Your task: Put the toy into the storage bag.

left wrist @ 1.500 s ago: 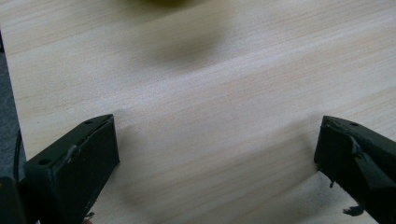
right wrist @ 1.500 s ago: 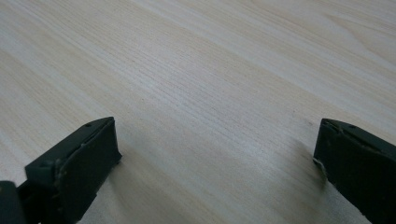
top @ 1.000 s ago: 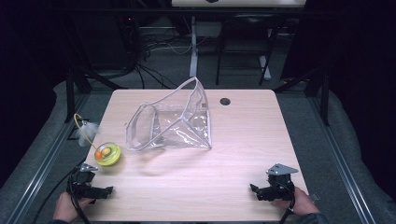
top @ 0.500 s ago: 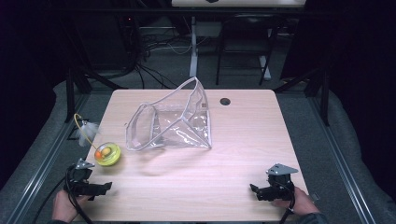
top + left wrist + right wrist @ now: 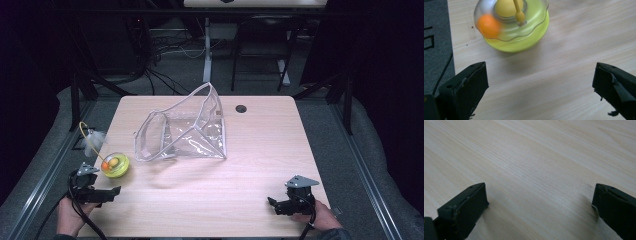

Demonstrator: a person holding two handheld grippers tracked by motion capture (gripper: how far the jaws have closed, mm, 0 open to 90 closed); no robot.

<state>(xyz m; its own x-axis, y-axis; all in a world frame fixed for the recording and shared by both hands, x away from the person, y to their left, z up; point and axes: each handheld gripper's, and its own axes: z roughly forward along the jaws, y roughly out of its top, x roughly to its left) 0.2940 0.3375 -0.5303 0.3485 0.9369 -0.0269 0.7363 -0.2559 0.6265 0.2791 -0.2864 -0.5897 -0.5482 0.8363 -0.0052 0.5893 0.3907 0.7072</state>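
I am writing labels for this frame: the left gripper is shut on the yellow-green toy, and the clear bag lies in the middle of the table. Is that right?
Not quite. The left gripper is open, jaws wide apart, and the yellow-green toy sits ahead of them untouched, as the left gripper view shows. The clear bag does lie mid-table.

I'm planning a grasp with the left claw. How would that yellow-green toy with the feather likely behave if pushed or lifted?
The toy has a rounded base, so a side push would probably rock or slide it. Its clear dome looks smooth, likely slippery. It seems like light plastic, and the thin stalk carrying the feather would probably wobble.
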